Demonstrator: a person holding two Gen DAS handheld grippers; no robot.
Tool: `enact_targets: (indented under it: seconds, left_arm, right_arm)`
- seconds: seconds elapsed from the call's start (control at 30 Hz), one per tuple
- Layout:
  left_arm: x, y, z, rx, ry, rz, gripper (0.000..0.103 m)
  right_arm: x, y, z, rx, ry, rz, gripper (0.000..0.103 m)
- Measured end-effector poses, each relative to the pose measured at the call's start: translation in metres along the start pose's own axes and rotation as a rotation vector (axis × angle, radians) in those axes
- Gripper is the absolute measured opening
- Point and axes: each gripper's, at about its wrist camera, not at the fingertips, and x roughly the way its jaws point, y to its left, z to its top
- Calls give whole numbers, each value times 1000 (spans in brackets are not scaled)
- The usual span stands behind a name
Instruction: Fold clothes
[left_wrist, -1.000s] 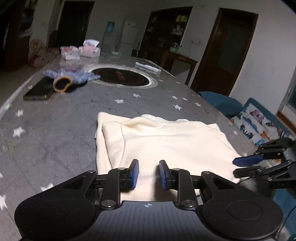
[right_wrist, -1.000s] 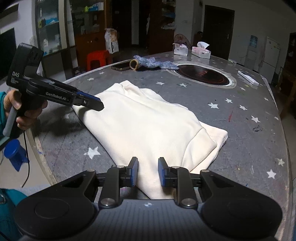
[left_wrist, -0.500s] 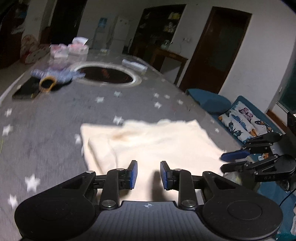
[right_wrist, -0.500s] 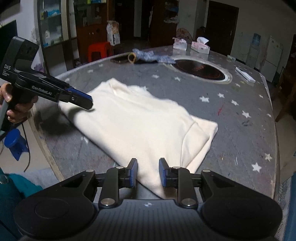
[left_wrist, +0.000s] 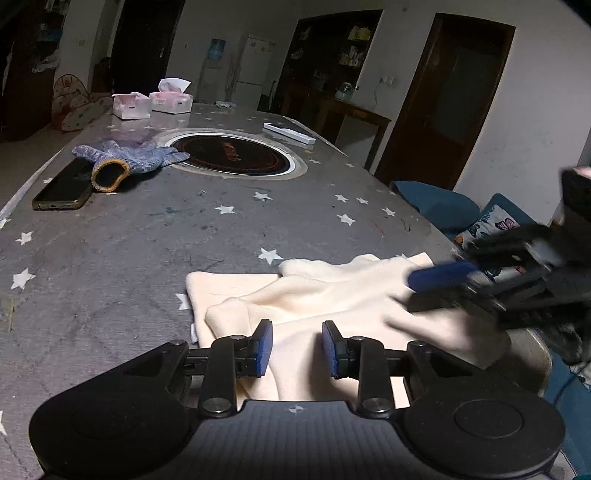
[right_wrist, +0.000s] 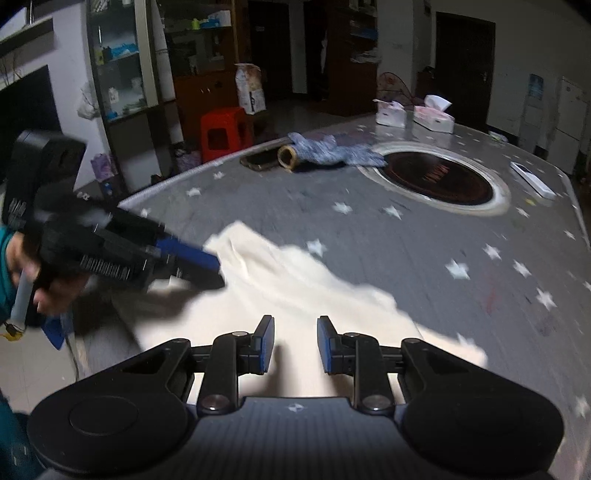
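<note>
A cream folded garment (left_wrist: 332, 299) lies at the near edge of the grey star-patterned table (left_wrist: 147, 240); it also shows in the right wrist view (right_wrist: 295, 295). My left gripper (left_wrist: 297, 349) is open and empty, just above the garment's near left part. My right gripper (right_wrist: 295, 343) is open and empty over the garment's near edge. The right gripper shows blurred in the left wrist view (left_wrist: 443, 284) over the garment's right side. The left gripper shows blurred in the right wrist view (right_wrist: 199, 266) at the garment's left corner.
A blue knitted glove (left_wrist: 125, 158), a phone (left_wrist: 62, 188), two tissue boxes (left_wrist: 151, 103) and a white remote (left_wrist: 288, 133) lie farther back around a round inset hob (left_wrist: 232, 155). A blue sofa with a patterned cushion (left_wrist: 491, 221) stands beyond the table's right edge.
Both grippers have swung closer to the table edge and to each other. The garment's far part now looks rumpled and lies nearer the edge in view. Both stay open.
</note>
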Motion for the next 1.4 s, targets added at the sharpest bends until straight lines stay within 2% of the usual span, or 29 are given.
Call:
enact_targets:
  seconds: [0.3,0.4,0.53,0.57,0.63,0.7,0.87,0.97,1.1,1.3,1.4]
  left_arm:
    - [-1,1,1,-7,-12,-30,37]
    - [-1,4,2,-9,-24,-25,42]
    - [1,10,1,-16,-16,-23,42]
    - [2,10,1,-16,-16,-23,42]
    - [2,10,1,-18,-15,-24,42]
    - [2,10,1,-19,-14,-22,42]
    - [1,12,-2,-17,-11,-16,43]
    - [0,13,-2,-15,-9,-17,43]
    - [0,11,1,-11,-2,-13,43]
    - [1,1,9,12,-11,-23,43]
    - [7,-3,13,17,-10,-33,43]
  right_arm:
    - [66,-10,40,-8,7,27,23]
    - [81,-14,45,-7,31,56,24]
    - [93,-16,46,-12,52,86,23]
    - [95,-15,45,-13,55,91,19]
    - [93,-11,45,-27,46,88,9]
    - [90,-6,45,-57,29,60,6]
    - [81,-6,47,-75,-39,-28,5]
    - [93,-10,42,-59,-4,-32,5]
    - [96,-11,41,-47,-1,-32,7]
    - [63,-20,45,-6,-41,-54,11]
    - [37,-27,36,23,-42,-81,11]
